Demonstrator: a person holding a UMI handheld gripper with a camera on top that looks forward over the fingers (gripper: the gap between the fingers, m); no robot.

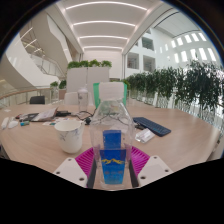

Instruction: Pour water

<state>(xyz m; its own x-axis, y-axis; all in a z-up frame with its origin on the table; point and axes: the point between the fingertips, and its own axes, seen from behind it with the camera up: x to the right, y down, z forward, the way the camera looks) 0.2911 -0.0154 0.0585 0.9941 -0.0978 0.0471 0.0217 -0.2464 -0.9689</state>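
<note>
the tongs (113,165) are pinching a clear plastic bottle with a blue label and a pale green cap (111,130); both magenta pads (89,158) press against its lower sides, one on each flank, and the bottle stands upright between them, rising up the middle of the gripper view. it is not clear whether its base touches the light wooden surface (175,145) or hangs just above it.

taking the bottle as the landmark: just to its left sits a white round ceramic cup (69,134), close to the bottle but apart from it. to the bottle's right, a little farther back, a dark flat phone (152,126) lies on the surface. farther left of the bottle, past the cup, lies a loose clutter of small items (35,118), too small to name. behind the bottle, well apart, a row of green leafy plants (180,85) runs off to the right, and a white planter box topped with greenery (88,73) stands behind and slightly left.
</note>
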